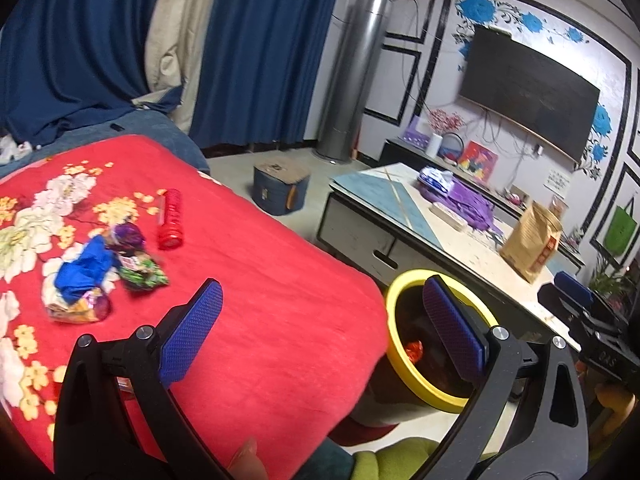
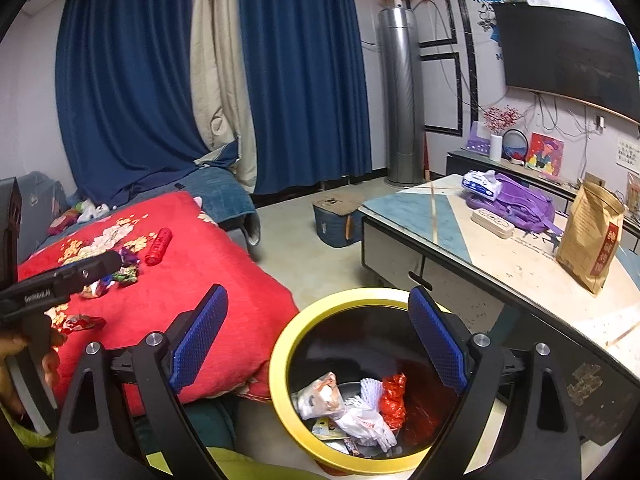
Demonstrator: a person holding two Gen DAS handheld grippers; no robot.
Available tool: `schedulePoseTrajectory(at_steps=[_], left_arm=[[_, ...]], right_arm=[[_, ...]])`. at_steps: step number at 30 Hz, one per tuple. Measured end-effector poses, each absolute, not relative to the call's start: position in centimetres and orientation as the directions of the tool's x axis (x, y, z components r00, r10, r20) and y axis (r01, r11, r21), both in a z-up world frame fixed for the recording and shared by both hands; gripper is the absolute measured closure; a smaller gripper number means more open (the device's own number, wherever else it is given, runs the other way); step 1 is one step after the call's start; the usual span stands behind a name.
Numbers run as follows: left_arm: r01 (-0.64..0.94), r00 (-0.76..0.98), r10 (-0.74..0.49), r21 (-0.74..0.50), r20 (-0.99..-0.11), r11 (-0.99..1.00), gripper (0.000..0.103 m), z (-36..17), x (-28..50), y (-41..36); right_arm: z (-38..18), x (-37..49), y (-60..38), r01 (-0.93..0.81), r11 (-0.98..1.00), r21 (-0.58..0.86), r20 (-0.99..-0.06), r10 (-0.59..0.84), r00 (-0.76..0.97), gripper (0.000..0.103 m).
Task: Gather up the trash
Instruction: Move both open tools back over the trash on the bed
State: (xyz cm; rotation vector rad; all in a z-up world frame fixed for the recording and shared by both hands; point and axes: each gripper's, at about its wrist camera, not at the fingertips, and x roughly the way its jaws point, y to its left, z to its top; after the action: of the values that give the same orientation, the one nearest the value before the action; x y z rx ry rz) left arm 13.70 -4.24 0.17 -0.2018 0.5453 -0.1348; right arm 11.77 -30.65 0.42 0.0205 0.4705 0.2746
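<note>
While both claws gape apart and hold nothing, the right claw (image 2: 318,338) hangs over the yellow-rimmed bin (image 2: 288,340), and the left claw (image 1: 320,330) faces wrappers (image 1: 100,272) on the red blanket (image 1: 260,280).

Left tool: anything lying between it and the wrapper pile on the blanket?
No. In the left wrist view, only bare red blanket lies between the open left tool and the wrapper pile.
</note>
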Motion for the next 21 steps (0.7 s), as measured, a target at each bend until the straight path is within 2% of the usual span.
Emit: schedulePoseTrajectory(at_steps=[10,21], left_arm=[[0.014,0.870,-0.133,-0.245,-0.476,0.969,0.011,1.2,12.9,-1.4],[-0.076,0.888,-0.047,-0.248,-0.457,0.966,0.011,2.0,12.7,2.3]], right_arm=[[1.3,11.3,-27.2,-0.339,0.939,0.060,-0.438,0.330,0.836,0.014],[1.6,12.4,-22.4,-0.442,0.892,0.098,-0.461,0.434,0.774,0.014]])
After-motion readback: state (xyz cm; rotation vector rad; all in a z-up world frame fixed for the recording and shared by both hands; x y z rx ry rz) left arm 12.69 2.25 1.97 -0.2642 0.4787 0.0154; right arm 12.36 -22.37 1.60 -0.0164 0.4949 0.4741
